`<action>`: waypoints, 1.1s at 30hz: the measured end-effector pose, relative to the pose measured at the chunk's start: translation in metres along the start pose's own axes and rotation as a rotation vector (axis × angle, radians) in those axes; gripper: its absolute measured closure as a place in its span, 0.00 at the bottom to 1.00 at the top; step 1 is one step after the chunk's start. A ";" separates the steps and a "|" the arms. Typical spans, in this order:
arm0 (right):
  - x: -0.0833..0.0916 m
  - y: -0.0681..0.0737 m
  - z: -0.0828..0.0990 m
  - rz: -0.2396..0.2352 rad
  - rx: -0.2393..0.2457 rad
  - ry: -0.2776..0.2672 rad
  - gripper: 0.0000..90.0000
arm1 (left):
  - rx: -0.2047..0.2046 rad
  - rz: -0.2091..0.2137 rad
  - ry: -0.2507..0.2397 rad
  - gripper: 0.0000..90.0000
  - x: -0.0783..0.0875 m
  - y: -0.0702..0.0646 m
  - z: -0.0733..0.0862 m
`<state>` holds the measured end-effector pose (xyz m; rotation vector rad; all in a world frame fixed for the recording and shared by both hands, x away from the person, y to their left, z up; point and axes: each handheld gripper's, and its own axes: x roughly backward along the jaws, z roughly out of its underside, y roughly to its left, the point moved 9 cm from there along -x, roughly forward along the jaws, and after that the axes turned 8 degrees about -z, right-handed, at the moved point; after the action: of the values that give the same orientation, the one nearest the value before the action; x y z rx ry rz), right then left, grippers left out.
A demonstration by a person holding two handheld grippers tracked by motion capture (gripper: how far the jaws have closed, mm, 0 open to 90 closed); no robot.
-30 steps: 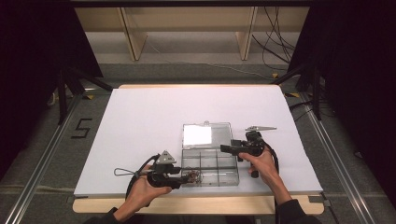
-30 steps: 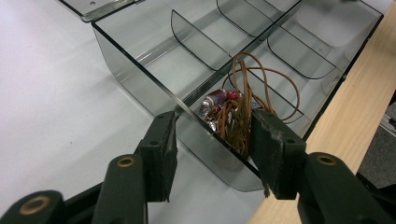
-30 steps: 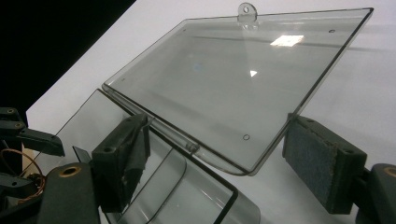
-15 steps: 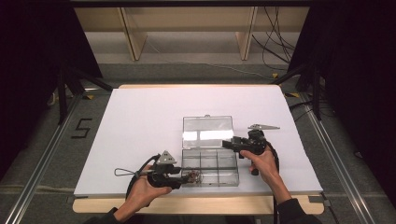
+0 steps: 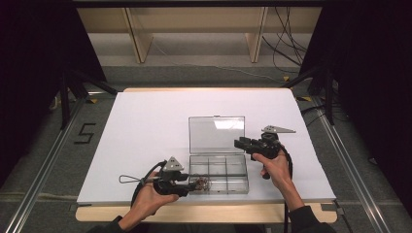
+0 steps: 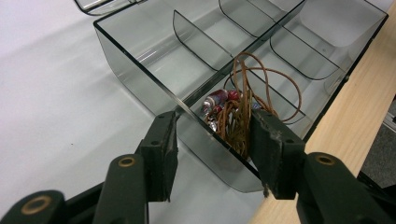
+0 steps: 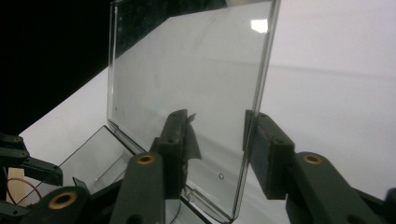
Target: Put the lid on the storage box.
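White sheeting is covering the one table (image 5: 145, 126), and a single clear plastic compartment box (image 5: 217, 173) is sitting near its front edge between the person's two hands. One hinged lid (image 5: 216, 133) is standing up from the box's far side, seen upright in the right gripper view (image 7: 187, 93). Dividers are splitting the box into six compartments as counted from the high view, in two rows of three. One bundle of thin brown cord with red and silvery beads (image 6: 236, 112) is lying coiled in the front left compartment, the one nearest the left gripper; the other compartments are showing only bare plastic.

Two grippers are working at the box. One, the left gripper (image 6: 212, 149), is straddling the box's near corner wall, with one jaw outside the wall and the other inside beside the cord; the jaws are standing apart and I cannot tell whether the pads are pressing on the wall. The other, the right gripper (image 7: 215, 140), is sitting at the lid's right edge, and its jaws have just been closing, with that edge between them and a gap showing on both sides.
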<state>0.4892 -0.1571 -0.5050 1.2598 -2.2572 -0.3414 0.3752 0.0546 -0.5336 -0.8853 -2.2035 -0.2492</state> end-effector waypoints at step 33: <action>0.023 0.026 -0.021 0.029 0.198 -0.040 0.77 | 0.031 0.031 -0.046 0.57 0.013 -0.003 -0.005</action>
<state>0.4727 -0.1619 -0.4685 1.3267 -2.3883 -0.1355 0.3694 0.0573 -0.5207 -0.9165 -2.2279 -0.1813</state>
